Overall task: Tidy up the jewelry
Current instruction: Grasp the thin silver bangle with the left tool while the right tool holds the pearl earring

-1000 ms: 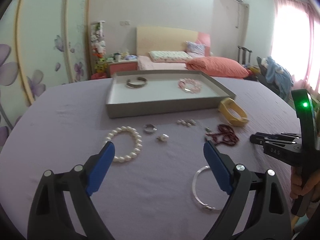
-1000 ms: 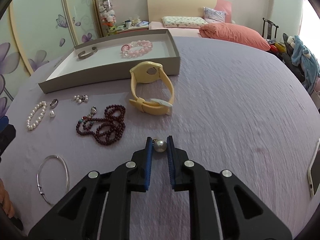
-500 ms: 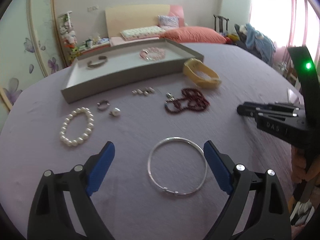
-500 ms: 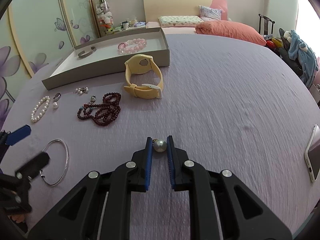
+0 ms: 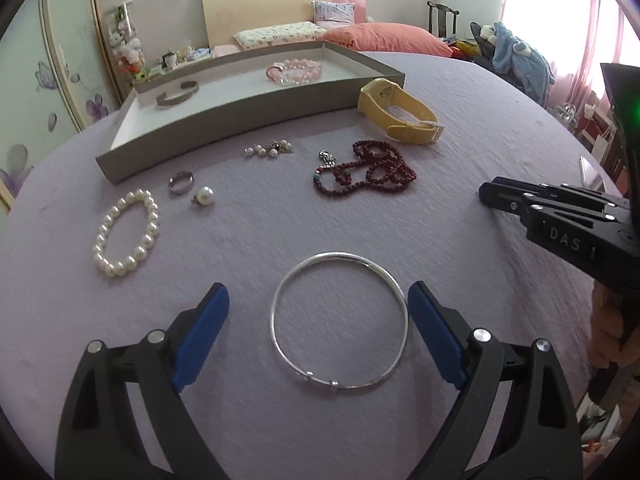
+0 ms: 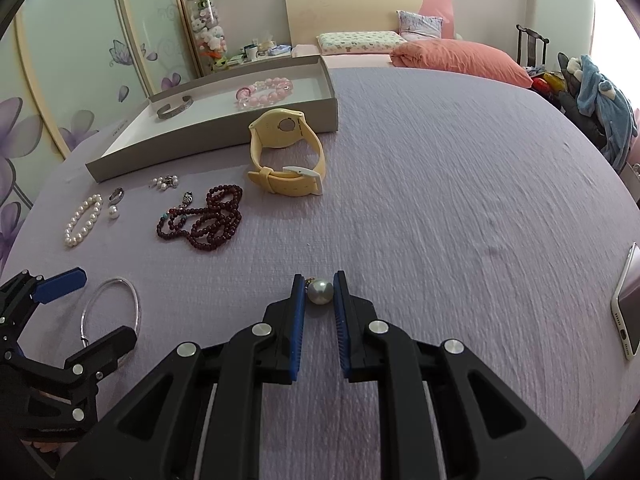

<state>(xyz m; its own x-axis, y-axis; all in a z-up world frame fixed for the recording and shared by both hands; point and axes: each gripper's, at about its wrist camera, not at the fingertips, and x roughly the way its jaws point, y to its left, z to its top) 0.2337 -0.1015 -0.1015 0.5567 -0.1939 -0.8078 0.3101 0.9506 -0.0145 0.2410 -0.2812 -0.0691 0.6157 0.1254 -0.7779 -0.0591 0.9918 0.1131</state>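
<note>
My left gripper [image 5: 316, 296] is open and low over the purple cloth. A thin silver bangle [image 5: 339, 255] lies flat between its blue pads [image 5: 200, 332], and the right pad is close to the bangle's rim. From the right wrist view, that gripper [image 6: 84, 312] straddles the bangle [image 6: 137, 304]. My right gripper [image 6: 319, 280] is shut on a pearl earring [image 6: 320, 292] just above the cloth. The grey tray [image 5: 240, 114] at the back holds a silver cuff [image 5: 177, 93] and a pink bead bracelet [image 5: 295, 72].
Loose on the cloth are a pearl bracelet [image 5: 153, 225], a silver ring [image 5: 181, 181], a second pearl earring [image 5: 205, 195], a small pearl cluster [image 5: 268, 149], a dark red bead necklace [image 5: 368, 172] and a yellow watch [image 5: 396, 112]. A phone [image 6: 628, 300] lies far right.
My left gripper swung over to the silver bangle and sank; the bangle now lies between its open jaws. The right gripper stayed put with the pearl earring.
</note>
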